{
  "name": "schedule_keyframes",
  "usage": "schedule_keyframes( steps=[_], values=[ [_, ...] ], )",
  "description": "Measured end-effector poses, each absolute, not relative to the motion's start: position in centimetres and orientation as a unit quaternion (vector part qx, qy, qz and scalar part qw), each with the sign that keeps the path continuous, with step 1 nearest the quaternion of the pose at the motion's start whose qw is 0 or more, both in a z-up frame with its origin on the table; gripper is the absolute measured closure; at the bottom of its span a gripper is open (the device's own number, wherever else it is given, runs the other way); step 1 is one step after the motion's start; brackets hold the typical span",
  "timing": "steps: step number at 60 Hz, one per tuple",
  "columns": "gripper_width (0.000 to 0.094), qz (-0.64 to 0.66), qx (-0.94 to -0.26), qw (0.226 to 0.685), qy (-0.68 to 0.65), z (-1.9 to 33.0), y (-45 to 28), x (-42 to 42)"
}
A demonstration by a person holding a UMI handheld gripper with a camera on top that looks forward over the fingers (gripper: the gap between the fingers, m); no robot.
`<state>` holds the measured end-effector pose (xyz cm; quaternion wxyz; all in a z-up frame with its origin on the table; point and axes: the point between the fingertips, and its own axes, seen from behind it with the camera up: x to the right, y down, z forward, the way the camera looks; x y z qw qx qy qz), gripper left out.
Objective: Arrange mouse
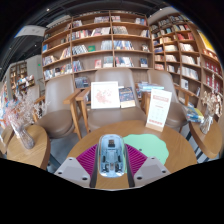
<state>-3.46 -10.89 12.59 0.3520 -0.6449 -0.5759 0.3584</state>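
A pale blue and silver mouse (pixel 111 156) sits between my gripper's (pixel 111 166) two fingers, with the magenta pads (pixel 88 157) pressing on both its sides. It is held above a round wooden table (pixel 175 150). A light green mouse mat (pixel 150 146) lies on the table just ahead and to the right of the fingers.
A white sign (pixel 159 109) stands at the table's right. Beyond it is a wooden display stand with books (pixel 106 95). Tall bookshelves (pixel 95 45) fill the back and right. Another round table (pixel 25 148) with items stands at the left.
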Motion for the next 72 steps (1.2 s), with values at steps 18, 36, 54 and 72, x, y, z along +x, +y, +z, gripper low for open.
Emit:
schedule_keyframes(
  steps=[18, 36, 54, 72],
  values=[
    [0.0506, 0.307, -0.681, 0.356, -0.562, 6.4, 1.1, -11.3],
    [0.0455, 0.291, -0.686, 0.330, -0.580, -1.0, 1.9, -11.2],
    [0.0083, 0.272, -0.691, 0.369, -0.558, 1.3, 4.1, -8.6],
    [0.0082, 0.289, -0.679, 0.386, -0.554, 10.7, 2.0, 9.8]
  ],
)
